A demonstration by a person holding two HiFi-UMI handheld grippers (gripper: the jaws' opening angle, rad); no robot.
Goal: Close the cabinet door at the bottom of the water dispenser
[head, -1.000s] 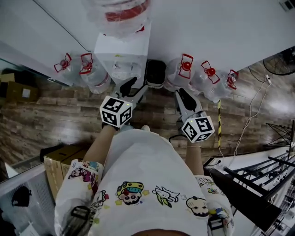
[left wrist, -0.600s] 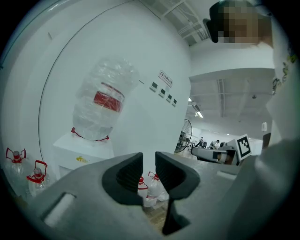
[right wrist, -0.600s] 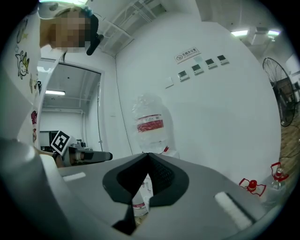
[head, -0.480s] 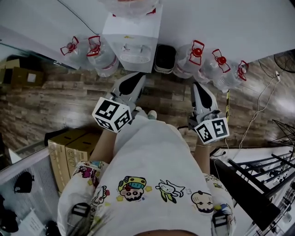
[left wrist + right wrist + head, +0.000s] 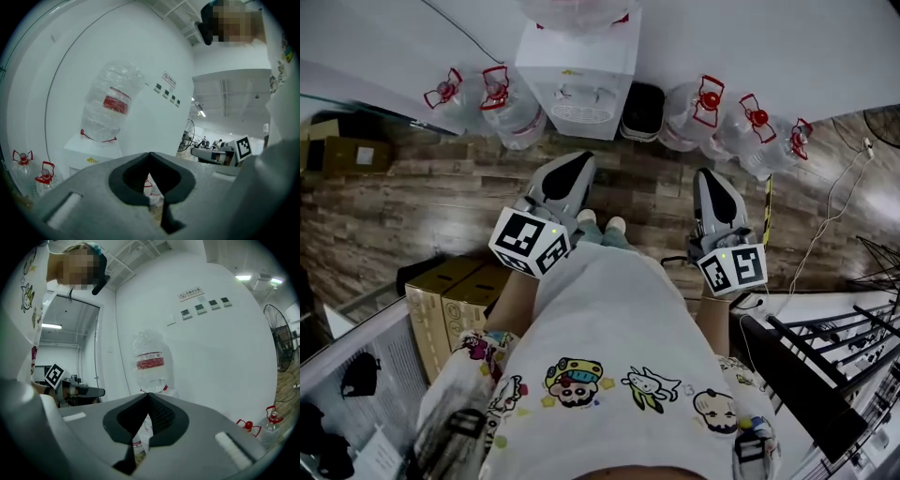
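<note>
The dispenser [image 5: 581, 75] is a white box against the white wall [image 5: 769, 37]. It is straight ahead of both tools and well apart from them. Its bottom door does not show in any view; the tools' own grey jaws cover that low part.

The left tool [image 5: 569, 169] is closed. Its jaws have just come together with nothing between them. The right tool [image 5: 713, 183] is closed too and holds nothing. Both are smooth and grey with dark soft pads, and each carries a cube with black and white squares. They point almost level at the dispenser, side by side with a gap between them.

Below that gap are the person's shoes [image 5: 587, 218] on a brown wood floor [image 5: 441, 197]. Bare floor lies between the tools and the dispenser.

A big clear bottle [image 5: 112, 108] with a red label sits upside down on the dispenser. Clear jugs [image 5: 511, 112] with red handles crowd both sides of it. A black bin [image 5: 642, 111] stands just beside it on the right. Brown boxes [image 5: 450, 300] lie near the left arm. A black rail [image 5: 825, 384] runs along the right.
</note>
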